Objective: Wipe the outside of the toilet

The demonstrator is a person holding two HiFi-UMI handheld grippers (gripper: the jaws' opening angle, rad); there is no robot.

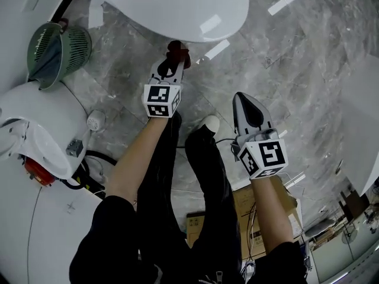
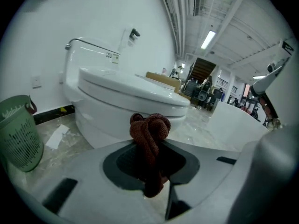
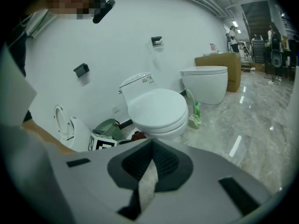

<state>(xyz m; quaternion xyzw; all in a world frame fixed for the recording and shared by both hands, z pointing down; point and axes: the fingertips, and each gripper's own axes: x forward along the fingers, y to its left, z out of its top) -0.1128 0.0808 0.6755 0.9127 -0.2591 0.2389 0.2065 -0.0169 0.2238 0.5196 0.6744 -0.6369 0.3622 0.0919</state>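
Head view: the left tongs (image 1: 172, 64) are clamped on a dark red cloth (image 1: 177, 52). That bunch is right at the toilet (image 1: 177, 7), under the front curve of its bowl; touching or just short, I can't tell. The right tongs (image 1: 244, 102) hang well back from the toilet, tips together, carrying nothing.

Left gripper view: the cloth is bunched between the closed jaws, with the toilet's bowl dead ahead and the lid down.

Right gripper view: the jaws meet at the tip, empty, and the toilet stands farther off.

So the left side is clearly nearer. I'd expect the wipe to start there, cloth pressed forward onto the bowl.
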